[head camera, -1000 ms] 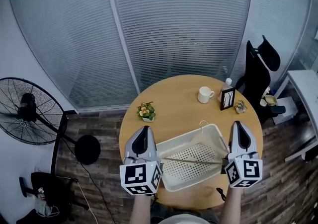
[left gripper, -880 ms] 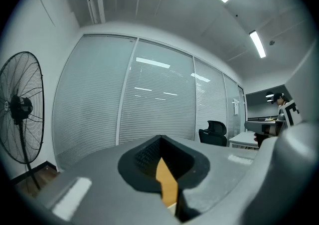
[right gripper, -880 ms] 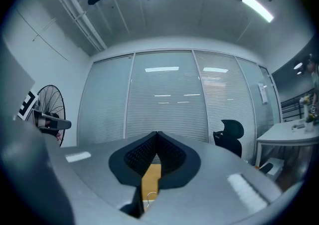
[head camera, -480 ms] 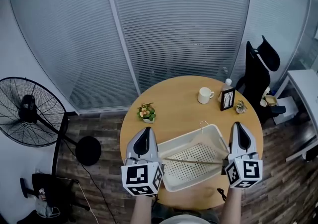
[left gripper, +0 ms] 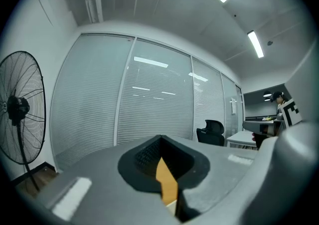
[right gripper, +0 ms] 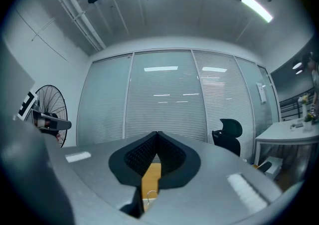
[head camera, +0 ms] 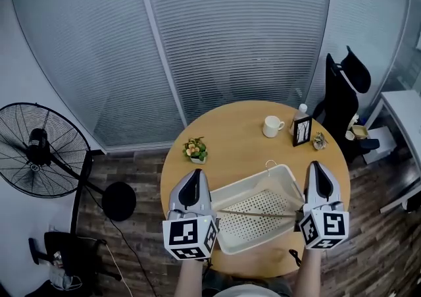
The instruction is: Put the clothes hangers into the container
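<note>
A white perforated container [head camera: 245,180] sits on the round wooden table [head camera: 233,128], near its front edge. A wooden clothes hanger [head camera: 256,213] lies across the inside of it, its metal hook [head camera: 270,164] poking over the far rim. My left gripper [head camera: 191,172] hovers just left of the container, shut and empty. My right gripper [head camera: 314,166] is held just right of it, also shut and empty. In the left gripper view the left gripper [left gripper: 159,141] shows closed pads over a sliver of table. In the right gripper view the right gripper [right gripper: 157,134] is closed, with the hook [right gripper: 148,195] below.
On the far half of the table stand a small flower pot [head camera: 195,149], a white mug [head camera: 272,126], a picture frame [head camera: 301,130], a bottle [head camera: 301,110] and a tiny plant [head camera: 319,141]. A black office chair [head camera: 342,95] stands at the right, a floor fan [head camera: 36,151] at the left.
</note>
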Demonstrator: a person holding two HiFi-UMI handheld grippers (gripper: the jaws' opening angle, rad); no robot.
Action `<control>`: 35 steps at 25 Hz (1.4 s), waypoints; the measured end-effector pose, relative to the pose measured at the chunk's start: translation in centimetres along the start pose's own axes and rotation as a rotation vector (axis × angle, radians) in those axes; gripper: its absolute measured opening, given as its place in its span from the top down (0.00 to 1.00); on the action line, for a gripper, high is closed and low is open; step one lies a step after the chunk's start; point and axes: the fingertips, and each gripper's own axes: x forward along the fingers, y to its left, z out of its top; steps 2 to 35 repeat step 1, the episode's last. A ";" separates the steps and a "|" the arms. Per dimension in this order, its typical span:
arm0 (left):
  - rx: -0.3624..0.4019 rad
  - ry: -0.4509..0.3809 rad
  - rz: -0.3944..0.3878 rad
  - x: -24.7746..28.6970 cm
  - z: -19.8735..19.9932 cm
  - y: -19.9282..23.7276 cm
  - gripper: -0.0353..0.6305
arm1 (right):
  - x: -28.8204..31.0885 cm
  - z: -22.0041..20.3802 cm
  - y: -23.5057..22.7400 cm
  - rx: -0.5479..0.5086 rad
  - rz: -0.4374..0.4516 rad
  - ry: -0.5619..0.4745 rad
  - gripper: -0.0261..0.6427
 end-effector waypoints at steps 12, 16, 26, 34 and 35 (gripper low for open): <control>0.001 -0.001 -0.001 0.0 0.1 0.0 0.95 | 0.0 0.0 -0.1 0.000 -0.001 0.001 0.93; 0.001 -0.001 -0.001 0.0 0.1 0.0 0.95 | 0.0 0.0 -0.1 0.000 -0.001 0.001 0.93; 0.001 -0.001 -0.001 0.0 0.1 0.0 0.95 | 0.0 0.0 -0.1 0.000 -0.001 0.001 0.93; 0.001 -0.001 -0.001 0.0 0.1 0.0 0.95 | 0.0 0.0 -0.1 0.000 -0.001 0.001 0.93; 0.001 -0.001 -0.001 0.0 0.1 0.0 0.95 | 0.0 0.0 -0.1 0.000 -0.001 0.001 0.93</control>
